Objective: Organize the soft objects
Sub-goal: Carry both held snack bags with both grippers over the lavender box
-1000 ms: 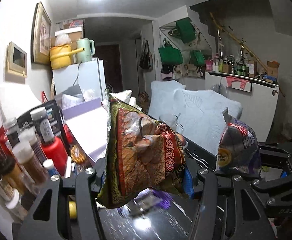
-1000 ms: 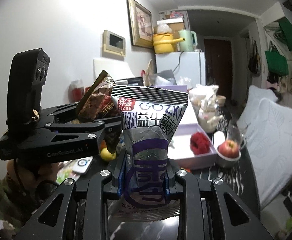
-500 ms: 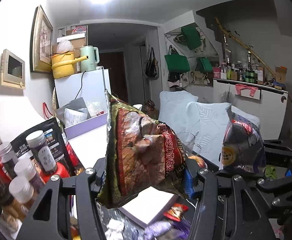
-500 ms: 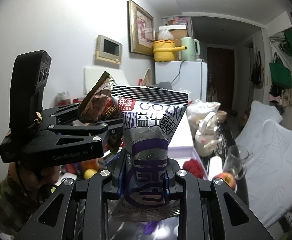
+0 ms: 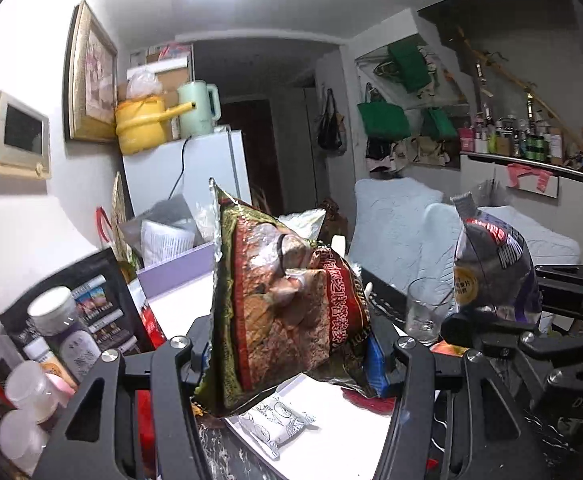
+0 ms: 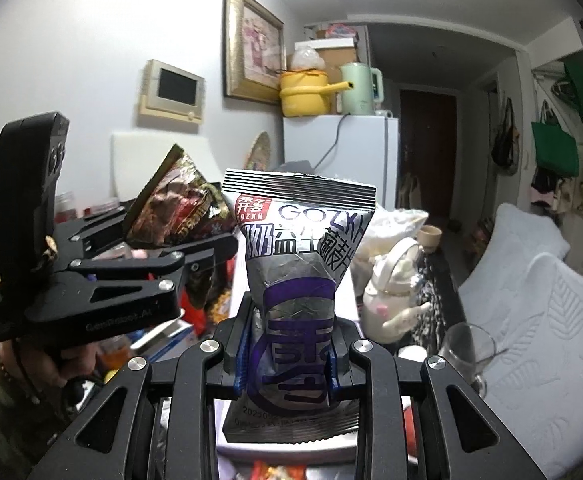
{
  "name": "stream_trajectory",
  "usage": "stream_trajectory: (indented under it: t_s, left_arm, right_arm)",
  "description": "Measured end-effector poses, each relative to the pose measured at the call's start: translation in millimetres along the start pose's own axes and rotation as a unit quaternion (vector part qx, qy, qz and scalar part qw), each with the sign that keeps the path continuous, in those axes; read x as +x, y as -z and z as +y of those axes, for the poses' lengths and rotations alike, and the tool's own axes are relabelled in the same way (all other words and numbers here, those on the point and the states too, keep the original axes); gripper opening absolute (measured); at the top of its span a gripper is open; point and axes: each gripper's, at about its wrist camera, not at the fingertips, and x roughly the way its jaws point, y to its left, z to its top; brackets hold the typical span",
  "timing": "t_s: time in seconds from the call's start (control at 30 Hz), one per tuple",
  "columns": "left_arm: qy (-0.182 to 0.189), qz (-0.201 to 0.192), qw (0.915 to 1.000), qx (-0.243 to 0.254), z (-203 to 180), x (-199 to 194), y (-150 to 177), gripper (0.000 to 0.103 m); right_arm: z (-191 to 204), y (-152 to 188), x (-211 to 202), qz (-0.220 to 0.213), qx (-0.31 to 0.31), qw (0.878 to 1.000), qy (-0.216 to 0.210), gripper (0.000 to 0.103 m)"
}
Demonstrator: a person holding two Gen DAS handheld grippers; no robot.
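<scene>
Left wrist view: left gripper (image 5: 291, 356) is clamped on a red-green snack bag (image 5: 279, 304), held upright above the white box (image 5: 331, 432), wall side.

Right wrist view: right gripper (image 6: 287, 356) squeezes a silver-purple snack bag (image 6: 297, 280) upright, teapot (image 6: 395, 296) just right.

white walls | framed picture (image 6: 253, 60) | white fridge (image 6: 341, 160) | dark door (image 6: 427, 152) | white sofa (image 6: 531, 280)
</scene>
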Motion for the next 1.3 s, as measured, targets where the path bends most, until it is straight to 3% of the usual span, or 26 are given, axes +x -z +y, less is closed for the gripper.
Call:
stream_trajectory:
  t_s: [0.37,0.63,0.77,1.1,1.3]
  left_arm:
    - [-0.025,0.056,0.9972,-0.044,21.3,86.1,24.2,0.056]
    - [-0.033,0.112,0.9923,-0.042,27.2,129.9,47.4,0.056]
    - [-0.014,0.143,0.9880,-0.057,27.8,146.2,58.7,0.056]
    - [-0.007,0.185,0.9823,-0.026,13.6,171.7,78.6,0.056]
    - [0.019,0.220,0.9748,-0.034,10.1,184.1,90.8,0.056]
  right_arm:
    - [-31.5,2.5,79.4,0.036,0.023,0.999,-0.002,0.028]
    - [-47.5,18.5,122.9,0.072,0.036,0.997,-0.002,0.028]
    - [-52.5,29.3,138.5,0.098,0.035,0.995,-0.002,0.028]
    - [-61.3,47.1,164.1,0.166,0.036,0.986,0.004,0.028]
    - [-66.7,56.7,177.5,0.195,0.043,0.980,-0.002,0.028]
